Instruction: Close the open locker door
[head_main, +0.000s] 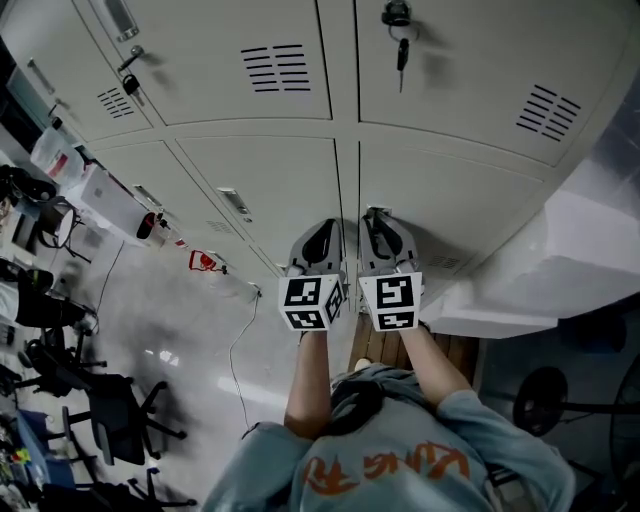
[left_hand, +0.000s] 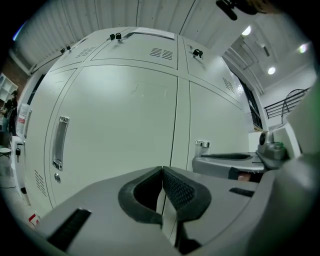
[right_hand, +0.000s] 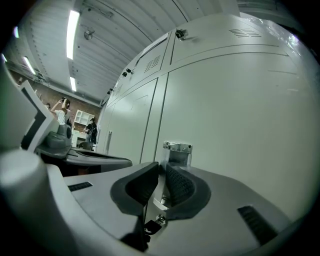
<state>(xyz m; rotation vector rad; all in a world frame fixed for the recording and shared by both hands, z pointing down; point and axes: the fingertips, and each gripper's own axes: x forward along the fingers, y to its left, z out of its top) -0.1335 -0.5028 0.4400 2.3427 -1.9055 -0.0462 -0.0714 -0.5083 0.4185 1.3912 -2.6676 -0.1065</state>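
The grey locker door (head_main: 450, 195) stands in the lower row, right of the middle seam, and looks about level with its neighbours. Its metal handle (right_hand: 177, 149) (head_main: 377, 211) runs between the pads of my right gripper (right_hand: 162, 182) (head_main: 381, 226); the jaws are drawn in on it, and a small key (right_hand: 151, 226) hangs below them. My left gripper (left_hand: 161, 174) (head_main: 322, 232) is level beside it, facing the neighbouring door (left_hand: 120, 120), shut with the pads touching and nothing between them.
A key hangs in the lock of an upper locker (head_main: 400, 45). A white cabinet (head_main: 565, 260) juts out at the right. Office chairs (head_main: 110, 410) and a floor cable (head_main: 238, 350) lie to the left. People stand far off (right_hand: 91, 131).
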